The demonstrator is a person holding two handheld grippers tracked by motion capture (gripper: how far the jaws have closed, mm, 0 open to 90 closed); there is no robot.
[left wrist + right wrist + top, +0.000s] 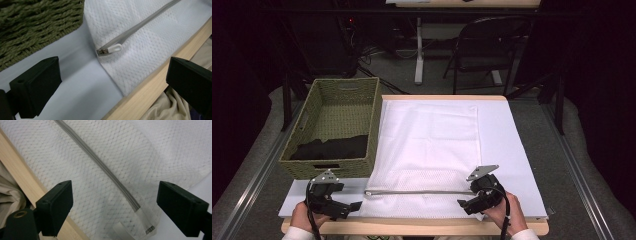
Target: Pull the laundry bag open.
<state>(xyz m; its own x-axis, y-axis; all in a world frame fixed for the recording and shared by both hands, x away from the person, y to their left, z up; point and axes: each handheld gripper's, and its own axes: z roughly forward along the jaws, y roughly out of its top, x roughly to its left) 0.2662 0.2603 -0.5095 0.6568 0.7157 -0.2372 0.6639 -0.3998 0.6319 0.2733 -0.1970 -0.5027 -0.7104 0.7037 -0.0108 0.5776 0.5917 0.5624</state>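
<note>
A white mesh bag (427, 150) lies flat on the table, and its grey zipper (417, 192) runs along the near edge. My left gripper (349, 198) is open just left of the zipper's left end. In the left gripper view the white zipper pull (112, 48) lies ahead between the open left gripper (113, 78). At the zipper's right end my right gripper (469, 196) is open too. In the right gripper view the zipper's end tab (147, 226) sits on the mesh within the open right gripper (117, 203). Neither gripper holds anything.
A green woven basket (312, 107) stands at the left of the table with black cloth (332, 147) in it, close behind my left gripper. The table's wooden front edge (412, 227) is right under both hands. A folding chair (487, 45) stands beyond the table.
</note>
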